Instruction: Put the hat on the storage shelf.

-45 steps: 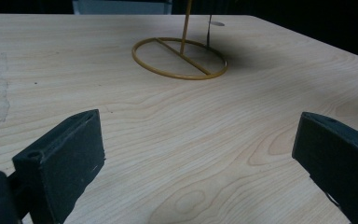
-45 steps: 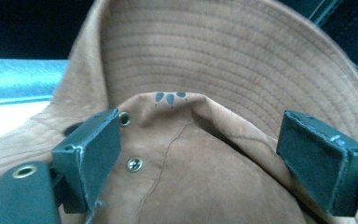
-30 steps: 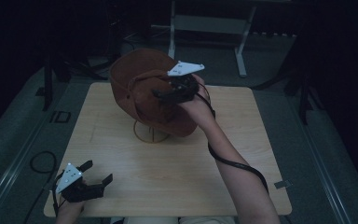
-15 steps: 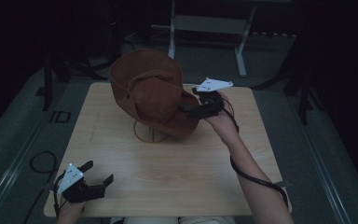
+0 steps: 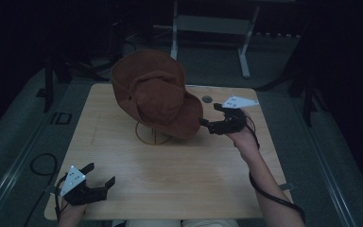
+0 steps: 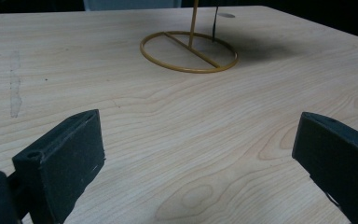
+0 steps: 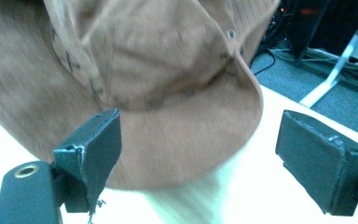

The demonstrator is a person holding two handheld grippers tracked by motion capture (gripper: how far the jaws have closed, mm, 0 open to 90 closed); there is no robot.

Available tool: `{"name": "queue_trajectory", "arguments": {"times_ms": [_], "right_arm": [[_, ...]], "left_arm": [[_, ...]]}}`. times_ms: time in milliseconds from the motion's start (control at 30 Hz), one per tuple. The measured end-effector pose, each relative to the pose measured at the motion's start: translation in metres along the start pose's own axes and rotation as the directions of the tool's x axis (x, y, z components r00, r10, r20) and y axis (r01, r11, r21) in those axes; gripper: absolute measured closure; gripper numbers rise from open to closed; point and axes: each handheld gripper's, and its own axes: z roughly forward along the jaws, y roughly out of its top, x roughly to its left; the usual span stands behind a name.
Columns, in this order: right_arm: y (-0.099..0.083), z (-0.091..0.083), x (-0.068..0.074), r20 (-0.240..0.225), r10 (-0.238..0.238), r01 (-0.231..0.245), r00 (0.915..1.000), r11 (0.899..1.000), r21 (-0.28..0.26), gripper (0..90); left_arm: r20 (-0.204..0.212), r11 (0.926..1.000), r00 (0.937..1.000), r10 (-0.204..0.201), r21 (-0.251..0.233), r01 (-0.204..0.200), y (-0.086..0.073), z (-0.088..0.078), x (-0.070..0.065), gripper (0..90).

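Observation:
A brown wide-brimmed hat (image 5: 153, 94) hangs tilted on a gold wire stand (image 5: 152, 135) at the back middle of the wooden table (image 5: 179, 179). My right gripper (image 5: 207, 125) is level with the hat's right brim, pointing at it, open, with nothing between its jaws. In the right gripper view the hat (image 7: 158, 79) looms close ahead of the right gripper (image 7: 200, 154), beyond the spread jaws. My left gripper (image 5: 99, 175) rests open at the table's front left corner. Its own view looks across bare wood at the stand's ring base (image 6: 189, 50) past the left gripper (image 6: 196, 154).
A small round hole (image 5: 207, 99) lies in the tabletop behind the right gripper. A pale metal frame (image 5: 212, 26) stands on the floor beyond the table. Cable loops (image 5: 40, 165) lie on the floor to the left.
My right gripper has drawn away from the hat's crown, moving right and down to beside the brim. The hat stays on its stand. The left gripper has not moved.

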Motion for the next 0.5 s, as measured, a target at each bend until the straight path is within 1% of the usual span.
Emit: {"name": "queue_trajectory", "arguments": {"times_ms": [67,200,333,500], "right_arm": [[-0.011,-0.004,-0.003,0.001,0.014,-0.014,0.9999,1.0,0.003,14.1],[-0.034,-0.01,-0.008,0.021,0.026,-0.027,0.9994,0.999,0.022,14.1],[-0.057,-0.017,-0.014,0.032,0.063,-0.064,0.9975,0.998,0.025,14.1],[-0.08,-0.023,-0.019,0.057,0.081,-0.083,0.9951,0.995,0.047,14.1]], "left_arm": [[0.0,1.0,1.0,-0.001,0.0,0.001,0.0,0.0,0.0,2.5],[-0.002,1.0,1.0,0.001,0.002,-0.001,0.0,0.0,0.0,2.5],[-0.002,1.0,1.0,-0.001,0.001,0.001,0.0,0.0,0.001,2.5],[-0.002,1.0,1.0,0.002,0.003,-0.002,0.0,0.0,0.0,2.5]]}}
